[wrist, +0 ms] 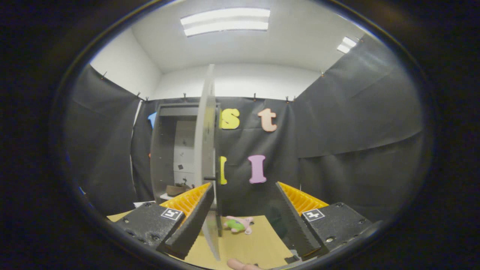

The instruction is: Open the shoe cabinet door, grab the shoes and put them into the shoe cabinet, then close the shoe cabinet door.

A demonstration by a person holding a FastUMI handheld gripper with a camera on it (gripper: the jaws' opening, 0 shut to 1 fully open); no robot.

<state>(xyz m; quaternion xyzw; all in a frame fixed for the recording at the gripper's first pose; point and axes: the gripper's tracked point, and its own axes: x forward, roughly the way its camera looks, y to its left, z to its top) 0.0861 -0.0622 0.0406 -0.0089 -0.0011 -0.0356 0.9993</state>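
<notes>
Black cloth walls, white ceiling, two bright ceiling lights.

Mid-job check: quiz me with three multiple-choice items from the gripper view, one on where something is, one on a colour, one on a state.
1. Where does the small plush toy lie?
A. on the tan surface between the fingers, near the door's edge
B. inside the cabinet
C. on top of the cabinet

2. Which colours is the plush toy?
A. blue and white
B. pink and green
C. red and black

3. How is the shoe cabinet door?
A. shut flat
B. swung open, seen edge-on
C. off and lying flat

Answers: 1 A, it lies on the tan surface ahead of the open gripper; 2 B, pink body, green middle; 3 B, the shoe cabinet interior shows beside it.
</notes>
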